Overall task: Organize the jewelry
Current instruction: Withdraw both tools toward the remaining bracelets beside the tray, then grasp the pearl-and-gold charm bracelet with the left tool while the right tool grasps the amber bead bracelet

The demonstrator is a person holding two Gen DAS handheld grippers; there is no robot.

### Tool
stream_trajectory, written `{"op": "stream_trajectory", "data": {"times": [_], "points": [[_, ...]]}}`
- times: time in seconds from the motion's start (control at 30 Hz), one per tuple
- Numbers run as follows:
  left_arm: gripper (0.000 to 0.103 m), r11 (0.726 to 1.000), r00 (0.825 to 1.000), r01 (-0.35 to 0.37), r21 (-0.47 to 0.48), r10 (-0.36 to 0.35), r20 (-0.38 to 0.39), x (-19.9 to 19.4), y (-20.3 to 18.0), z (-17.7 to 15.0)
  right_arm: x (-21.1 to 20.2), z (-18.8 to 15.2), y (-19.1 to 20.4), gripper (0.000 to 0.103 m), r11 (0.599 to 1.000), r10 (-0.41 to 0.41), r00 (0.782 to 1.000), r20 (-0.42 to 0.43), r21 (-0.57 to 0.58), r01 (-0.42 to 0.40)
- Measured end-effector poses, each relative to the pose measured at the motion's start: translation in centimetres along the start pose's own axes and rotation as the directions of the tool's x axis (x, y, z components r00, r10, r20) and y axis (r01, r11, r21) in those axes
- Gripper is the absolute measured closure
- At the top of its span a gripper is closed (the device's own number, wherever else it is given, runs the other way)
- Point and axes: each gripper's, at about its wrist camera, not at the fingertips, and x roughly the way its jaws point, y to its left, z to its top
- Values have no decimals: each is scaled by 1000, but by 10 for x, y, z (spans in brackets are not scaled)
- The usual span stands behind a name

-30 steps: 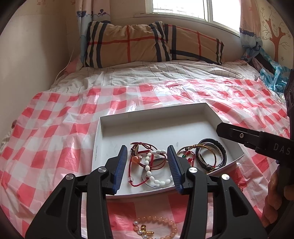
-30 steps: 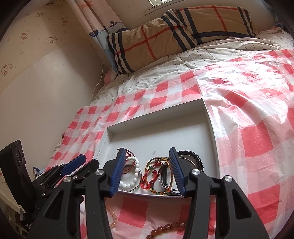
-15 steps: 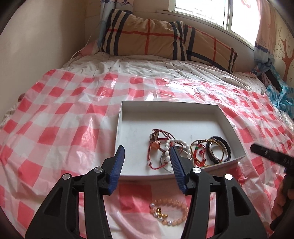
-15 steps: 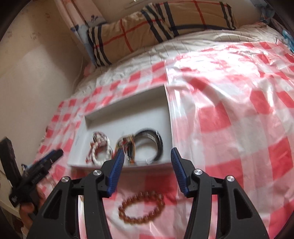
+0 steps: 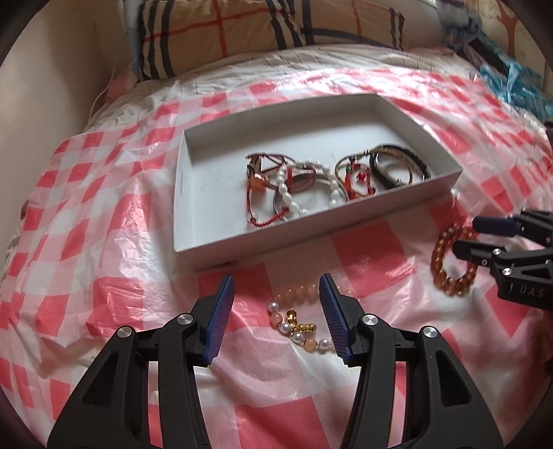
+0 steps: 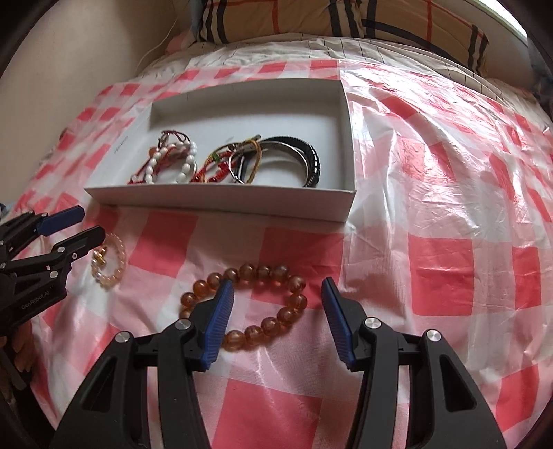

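Since the earlier frames both views have tipped downward, so the white box [image 5: 193, 221] now sits in the upper middle of each frame and the two loose bracelets on the bed lie low in the frame, near the fingers; the jaws of each hand-held gripper have just been opening a little, with nothing pressed between them. In the left wrist view the left hand-held gripper [image 5: 276, 311] stands apart over the pale pink and pearl bracelet [image 5: 300, 323], which lies on the red-and-white checked plastic sheet [image 5: 103, 241] in the lower middle, between the blue pads without touching them. At the right edge of that view the right hand-held gripper [image 5: 465, 236] reaches in over the amber bead bracelet [image 5: 446, 273]. In the right wrist view the right hand-held gripper [image 6: 276, 307] is also apart, its left pad crossing in front of the amber bead bracelet [image 6: 269, 276] in the lower centre; whether it touches the beads I cannot tell. The white box [image 6: 221, 203] holds a tangle of bracelets along its near side: white beads, red cords, dark bangles. A plaid pillow [image 5: 242, 31] lies along the top of the frame.
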Motion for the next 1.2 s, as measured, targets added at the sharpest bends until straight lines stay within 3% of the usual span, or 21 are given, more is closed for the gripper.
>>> {"op": "stream_trajectory", "data": {"times": [0.13,0.23,0.37,0.43,0.57,0.67,0.87,0.9,0.97,1.0,1.2], "points": [[55,1000,998,-17,24,19,-54,13,-1,-5,7,-4,8,49,996,-51,999,-20,-69,49],[55,999,999,-14,46,16,-52,14,-6,-6,7,-6,11,44,991,-86,996,-10,-102,84],[56,995,998,18,96,-12,-60,14,-16,-10,7,-8,10,45,991,-75,997,-13,-115,73],[74,990,991,97,102,-87,-99,11,-19,-14,5,-9,14,60,991,-40,999,-31,-131,36],[77,971,972,214,109,-200,-127,-2,-21,-27,-3,-18,11,68,991,22,998,-51,-130,-28],[77,975,975,199,102,-187,-118,-2,-18,-28,-4,-18,5,68,995,22,999,-37,-93,-25],[77,983,986,146,110,-136,-97,2,-19,-24,1,-17,15,66,992,-26,1000,-18,-126,23],[77,984,987,141,111,-130,-98,3,-21,-24,2,-17,15,67,991,-25,1000,-20,-129,22],[88,982,983,158,107,-146,-110,4,-22,-24,1,-17,13,90,993,27,999,-35,-110,-31],[95,978,978,186,95,-174,-118,3,-23,-24,0,-17,12,91,994,52,998,-41,-95,-56],[96,973,972,217,72,-209,-108,-5,-21,-25,-8,-19,7,91,990,122,992,-43,-60,-124]]}}
